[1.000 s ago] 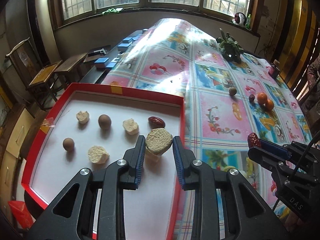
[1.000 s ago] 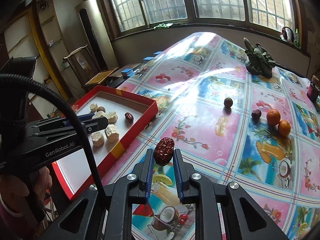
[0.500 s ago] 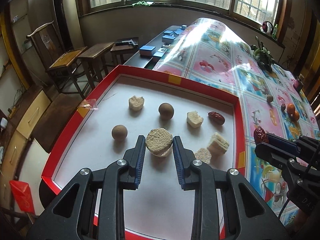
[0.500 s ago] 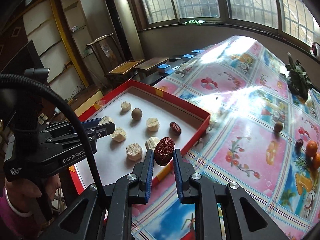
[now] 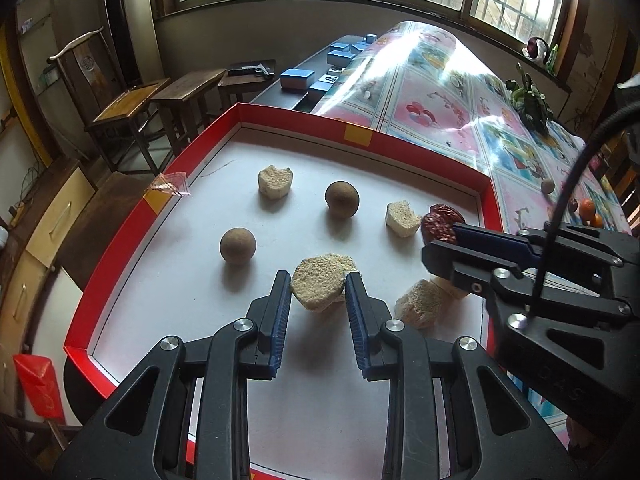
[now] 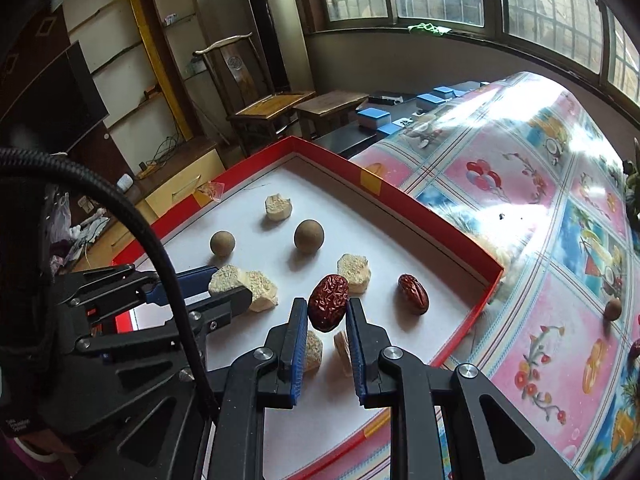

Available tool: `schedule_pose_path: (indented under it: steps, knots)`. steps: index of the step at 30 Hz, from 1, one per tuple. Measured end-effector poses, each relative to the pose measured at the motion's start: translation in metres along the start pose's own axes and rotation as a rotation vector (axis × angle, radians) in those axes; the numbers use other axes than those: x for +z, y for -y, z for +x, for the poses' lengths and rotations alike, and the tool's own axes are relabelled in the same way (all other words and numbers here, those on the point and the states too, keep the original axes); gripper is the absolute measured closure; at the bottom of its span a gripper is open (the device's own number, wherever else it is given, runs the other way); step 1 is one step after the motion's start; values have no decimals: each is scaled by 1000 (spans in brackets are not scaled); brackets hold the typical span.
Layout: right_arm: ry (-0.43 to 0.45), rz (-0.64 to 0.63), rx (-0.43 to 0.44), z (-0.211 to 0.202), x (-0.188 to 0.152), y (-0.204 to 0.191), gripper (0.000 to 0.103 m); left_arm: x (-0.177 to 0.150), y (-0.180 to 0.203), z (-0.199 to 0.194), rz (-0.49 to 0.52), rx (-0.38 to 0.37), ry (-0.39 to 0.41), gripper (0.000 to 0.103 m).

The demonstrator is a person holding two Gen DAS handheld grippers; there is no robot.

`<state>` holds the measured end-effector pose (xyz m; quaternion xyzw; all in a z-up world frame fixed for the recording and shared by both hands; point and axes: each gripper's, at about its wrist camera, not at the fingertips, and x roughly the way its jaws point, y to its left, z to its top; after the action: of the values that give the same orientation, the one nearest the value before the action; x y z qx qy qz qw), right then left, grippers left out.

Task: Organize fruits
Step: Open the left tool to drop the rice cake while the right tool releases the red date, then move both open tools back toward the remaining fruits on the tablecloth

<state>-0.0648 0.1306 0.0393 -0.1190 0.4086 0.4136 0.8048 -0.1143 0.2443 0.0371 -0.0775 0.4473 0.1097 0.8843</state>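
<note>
My left gripper is shut on a beige crumbly fruit chunk, held low over the white floor of the red-rimmed tray. My right gripper is shut on a wrinkled red date, held above the tray's right part; the date shows in the left wrist view too. Another red date lies in the tray near its right wall. Two brown round fruits and several beige chunks lie in the tray.
The tray sits at the left end of a table with a colourful fruit-print cloth. A small brown fruit and oranges lie on the cloth to the right. Blue boxes, a chair and stools stand beyond the tray.
Both grippers moved left over the tray. The right gripper carried the date from above the cloth to above the tray. The left gripper lowered slightly with its chunk.
</note>
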Motion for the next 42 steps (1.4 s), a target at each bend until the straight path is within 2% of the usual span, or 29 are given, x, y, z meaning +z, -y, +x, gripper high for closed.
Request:
schedule_pose_path:
  steps: [6, 9, 11, 13, 19, 24, 25, 26, 27, 31, 42]
  knots:
    - [-37, -6, 15, 24, 6, 1, 84, 1, -4, 0, -12, 2, -5, 76]
    - [-66, 7, 43, 29, 7, 3, 84, 1, -6, 0, -19, 11, -11, 70]
    - [-59, 29, 56, 27, 7, 6, 84, 1, -7, -1, -16, 30, -4, 59]
    - [-48, 38, 55, 22, 5, 10, 84, 0, -8, -2, -23, 25, -4, 55]
    - [-23, 59, 86, 12, 3, 11, 83, -1, -6, -4, -18, 39, -5, 55]
    - [-6, 68, 74, -1, -3, 13, 82, 0, 2, -11, 0, 47, 12, 54]
    - [2, 69, 70, -6, -5, 14, 81, 0, 4, -12, 3, 48, 17, 50]
    - [10, 69, 61, -12, -6, 15, 80, 1, 7, -13, 6, 45, 24, 42]
    - [18, 70, 49, -18, -9, 17, 78, 2, 11, -15, 7, 40, 31, 40]
    - [51, 83, -22, -43, -23, 32, 69, 7, 31, -20, 33, 18, 52, 40]
    - [70, 213, -170, -96, -74, 99, 67, 21, 115, -15, 147, -83, 57, 40]
